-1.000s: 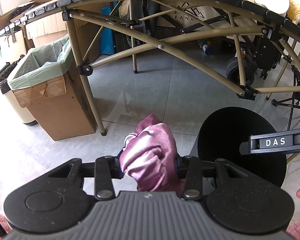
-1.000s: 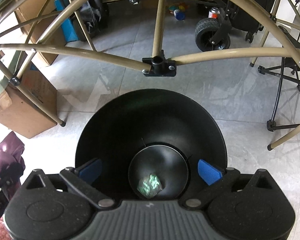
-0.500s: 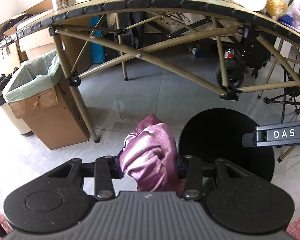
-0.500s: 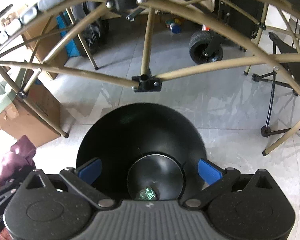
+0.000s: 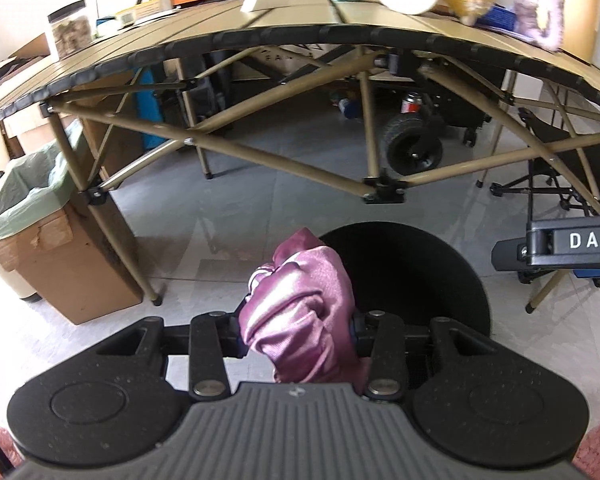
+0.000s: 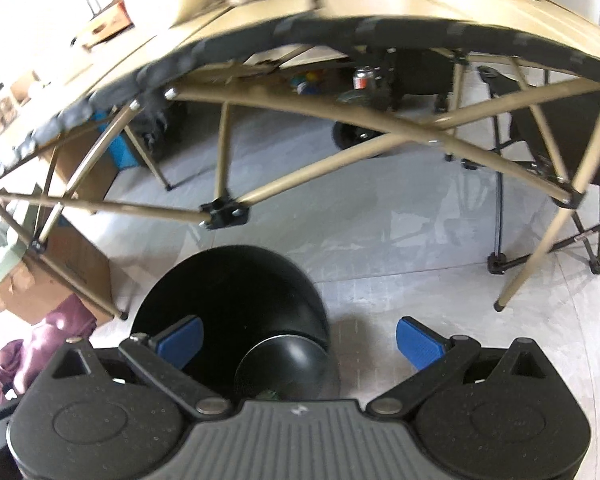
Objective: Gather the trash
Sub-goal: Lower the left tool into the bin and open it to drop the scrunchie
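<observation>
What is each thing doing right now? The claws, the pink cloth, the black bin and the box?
Left claw: shut on the pink cloth.
Pink cloth: bunched up, held off the floor.
Right claw: open, holding nothing.
Black bin: upright on the floor, no lid.
Cardboard box: open, lined with a green bag.

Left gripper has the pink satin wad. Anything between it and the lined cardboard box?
Mostly clear floor. The crumpled pink satin cloth, clamped in the left gripper, faces one tan table leg standing right against the green-lined cardboard box.
</observation>
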A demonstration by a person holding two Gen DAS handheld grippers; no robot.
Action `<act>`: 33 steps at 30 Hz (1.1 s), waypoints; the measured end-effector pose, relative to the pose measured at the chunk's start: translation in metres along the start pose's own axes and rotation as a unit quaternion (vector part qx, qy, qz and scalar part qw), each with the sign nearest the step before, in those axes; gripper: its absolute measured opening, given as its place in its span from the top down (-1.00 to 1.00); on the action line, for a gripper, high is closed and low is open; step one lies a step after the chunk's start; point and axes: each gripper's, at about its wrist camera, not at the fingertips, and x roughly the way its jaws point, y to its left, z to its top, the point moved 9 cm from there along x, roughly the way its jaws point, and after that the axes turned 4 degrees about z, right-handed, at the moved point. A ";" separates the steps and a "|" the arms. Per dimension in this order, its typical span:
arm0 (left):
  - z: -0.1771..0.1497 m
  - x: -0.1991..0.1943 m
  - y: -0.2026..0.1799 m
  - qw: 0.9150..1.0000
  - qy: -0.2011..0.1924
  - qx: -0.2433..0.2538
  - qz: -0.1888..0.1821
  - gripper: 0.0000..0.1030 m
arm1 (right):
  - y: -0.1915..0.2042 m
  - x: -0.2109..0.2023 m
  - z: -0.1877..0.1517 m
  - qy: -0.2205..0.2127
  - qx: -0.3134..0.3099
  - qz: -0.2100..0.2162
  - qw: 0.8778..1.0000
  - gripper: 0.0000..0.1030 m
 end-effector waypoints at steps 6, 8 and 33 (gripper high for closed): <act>0.008 0.005 -0.028 0.999 0.022 0.004 -0.025 0.19 | -0.035 -0.015 0.004 -0.019 0.034 -0.005 0.999 -1.00; 0.010 0.009 -0.038 0.999 0.034 0.005 -0.033 0.19 | -0.047 -0.019 0.004 -0.025 0.045 -0.008 0.999 -1.00; 0.012 0.060 -0.093 0.987 0.150 -0.018 -0.049 0.19 | -0.125 -0.023 -0.009 -0.028 0.118 -0.053 0.991 -1.00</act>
